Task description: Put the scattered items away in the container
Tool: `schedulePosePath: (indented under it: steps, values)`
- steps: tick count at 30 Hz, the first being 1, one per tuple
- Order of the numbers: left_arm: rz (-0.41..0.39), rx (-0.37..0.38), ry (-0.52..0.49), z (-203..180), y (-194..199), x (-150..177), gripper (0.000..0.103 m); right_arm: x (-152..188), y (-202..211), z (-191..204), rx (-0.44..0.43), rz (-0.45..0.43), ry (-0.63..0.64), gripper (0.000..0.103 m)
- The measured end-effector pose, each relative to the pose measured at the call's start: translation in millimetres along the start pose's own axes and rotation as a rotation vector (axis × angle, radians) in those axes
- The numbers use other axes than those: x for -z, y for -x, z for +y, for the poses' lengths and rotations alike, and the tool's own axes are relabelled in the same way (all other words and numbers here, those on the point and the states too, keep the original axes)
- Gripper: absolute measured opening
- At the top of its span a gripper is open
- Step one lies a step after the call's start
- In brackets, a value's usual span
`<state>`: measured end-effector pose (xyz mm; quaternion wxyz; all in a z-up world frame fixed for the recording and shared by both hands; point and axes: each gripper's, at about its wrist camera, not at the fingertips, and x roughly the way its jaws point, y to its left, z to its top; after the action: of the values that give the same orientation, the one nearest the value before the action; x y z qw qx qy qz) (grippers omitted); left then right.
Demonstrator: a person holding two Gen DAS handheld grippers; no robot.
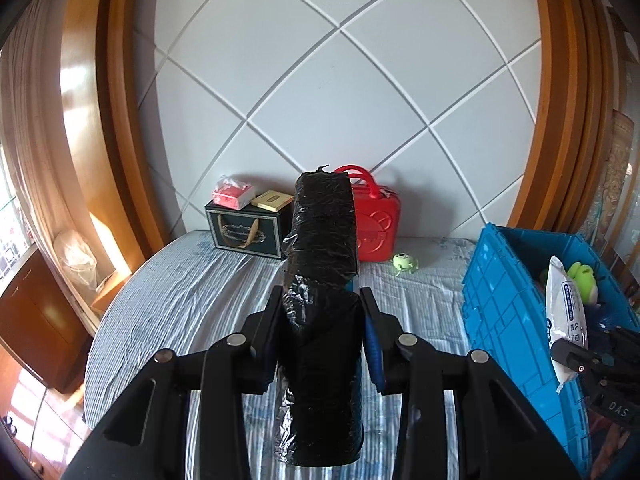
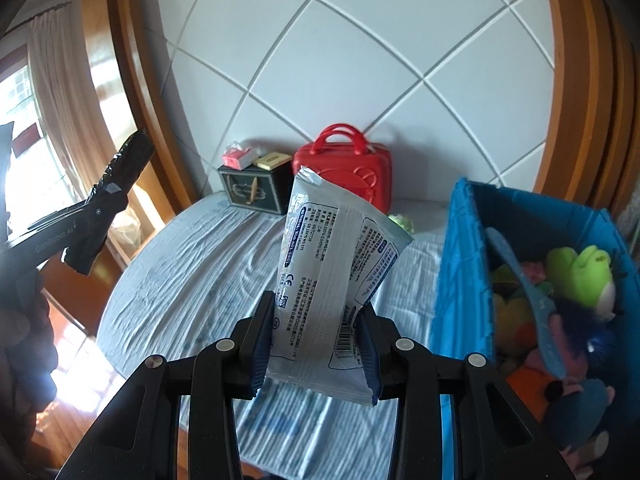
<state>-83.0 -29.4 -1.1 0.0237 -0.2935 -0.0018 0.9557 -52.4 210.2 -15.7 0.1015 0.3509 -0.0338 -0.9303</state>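
My left gripper (image 1: 322, 300) is shut on a black plastic-wrapped roll (image 1: 322, 240), held upright above the striped bed. From the right wrist view the same roll (image 2: 128, 160) and left gripper (image 2: 105, 196) show at the far left, in the air. My right gripper (image 2: 318, 308) is shut on a white wipes packet (image 2: 332, 256) with blue print, held just left of the blue crate (image 2: 460, 264). In the left wrist view the packet (image 1: 566, 312) hangs over the crate's (image 1: 496, 292) open top. The crate holds plush toys (image 2: 580, 276) and a blue brush (image 2: 532, 312).
A small green toy (image 1: 404, 262) lies on the bed near the headboard. Against the white padded headboard stand a red case (image 1: 376, 224) and a dark gift box (image 1: 248, 230) with a red tissue pack (image 1: 234, 196) and a yellow box on top. A wooden nightstand (image 1: 36, 320) stands left.
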Motion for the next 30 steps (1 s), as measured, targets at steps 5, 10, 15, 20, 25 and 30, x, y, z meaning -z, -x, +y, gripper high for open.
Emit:
schedulePosePath:
  steps: [5, 10, 15, 20, 25, 30]
  values:
    - [-0.009, 0.041, -0.022, -35, 3, -5, 0.035, 4, 12, -27, 0.005, -0.007, -0.047, 0.038]
    - [-0.009, 0.094, -0.065, -72, 5, -6, 0.035, 9, 30, -49, 0.02, -0.022, -0.082, 0.038]
    - [-0.012, 0.154, -0.123, -111, 8, -5, 0.035, 16, 50, -73, 0.053, -0.042, -0.126, 0.038]
    - [-0.017, 0.218, -0.167, -146, 11, -7, 0.035, 24, 68, -94, 0.092, -0.055, -0.172, 0.038]
    - [-0.019, 0.272, -0.205, -178, 13, -8, 0.035, 34, 88, -117, 0.14, -0.072, -0.223, 0.038]
    - [-0.02, 0.336, -0.234, -206, 15, -5, 0.035, 46, 107, -138, 0.203, -0.08, -0.267, 0.038]
